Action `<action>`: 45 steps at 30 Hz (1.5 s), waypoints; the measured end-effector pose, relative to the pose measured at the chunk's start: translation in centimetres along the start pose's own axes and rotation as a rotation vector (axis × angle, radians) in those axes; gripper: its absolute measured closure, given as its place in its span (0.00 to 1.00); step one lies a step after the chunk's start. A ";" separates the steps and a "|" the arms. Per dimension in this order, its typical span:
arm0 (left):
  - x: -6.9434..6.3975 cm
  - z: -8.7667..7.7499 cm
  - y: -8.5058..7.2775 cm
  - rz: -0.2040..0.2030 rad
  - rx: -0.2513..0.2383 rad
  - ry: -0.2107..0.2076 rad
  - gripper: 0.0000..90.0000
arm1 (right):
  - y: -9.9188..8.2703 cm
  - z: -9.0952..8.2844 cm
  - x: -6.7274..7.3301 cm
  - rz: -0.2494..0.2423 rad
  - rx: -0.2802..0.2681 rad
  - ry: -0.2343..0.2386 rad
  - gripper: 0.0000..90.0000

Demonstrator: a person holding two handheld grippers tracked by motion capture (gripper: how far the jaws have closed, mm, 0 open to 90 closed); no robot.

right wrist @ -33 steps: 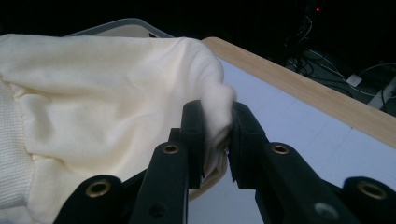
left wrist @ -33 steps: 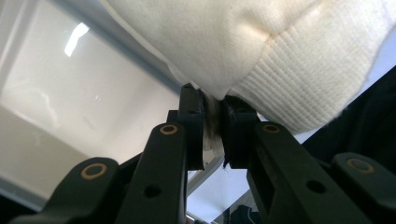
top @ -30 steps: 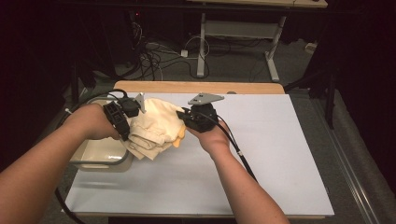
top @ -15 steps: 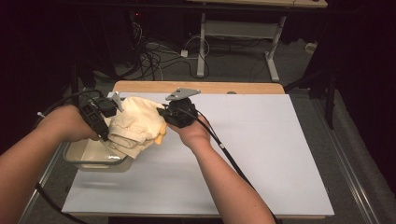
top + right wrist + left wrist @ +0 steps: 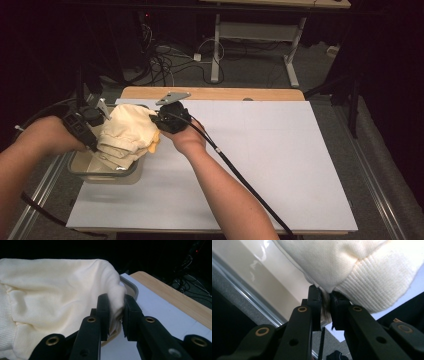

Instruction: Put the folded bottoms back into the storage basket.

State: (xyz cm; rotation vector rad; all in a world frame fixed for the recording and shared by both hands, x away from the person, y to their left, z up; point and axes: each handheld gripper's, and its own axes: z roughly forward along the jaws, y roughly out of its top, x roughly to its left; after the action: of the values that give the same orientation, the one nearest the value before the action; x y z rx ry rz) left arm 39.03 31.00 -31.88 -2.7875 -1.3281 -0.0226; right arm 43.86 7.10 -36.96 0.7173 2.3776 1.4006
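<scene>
Cream knit garment held between two grippers over a clear bin at the table's left edge.

High view: the folded garment [image 5: 127, 135] hangs over the bin [image 5: 102, 172], at about nine o'clock on the white table [image 5: 280, 160]; the left gripper [image 5: 92, 125] holds its nine o'clock side, the right gripper [image 5: 162, 120] its three o'clock side. Left gripper view: jaws pinched tight on a fold of fabric [image 5: 352, 262] beside the ribbed cuff. Right gripper view: jaws clamped on a bunched edge [image 5: 116, 302], bin rim just behind. Lower both hands level, I'd say, so the folds settle inside without spilling over the rim.
</scene>
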 end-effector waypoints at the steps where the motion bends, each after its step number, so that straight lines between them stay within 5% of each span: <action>1: 0.2 0.1 -0.2 -0.004 0.000 -0.001 0.87 | 0.1 0.2 0.1 -0.002 0.003 0.002 0.89; 26: 3.4 2.5 -3.4 -0.072 0.008 -0.016 0.87 | 0.7 5.0 2.4 -0.017 0.036 0.060 0.89; 45: 3.8 3.8 -3.2 -0.083 0.045 -0.002 0.87 | 0.1 7.8 2.7 -0.031 0.080 0.071 0.89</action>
State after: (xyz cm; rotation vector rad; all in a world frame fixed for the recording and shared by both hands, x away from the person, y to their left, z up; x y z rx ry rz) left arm 38.89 36.23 -35.44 -2.6952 -1.4252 0.0068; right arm 45.40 14.38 -40.62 0.6581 2.5010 1.3467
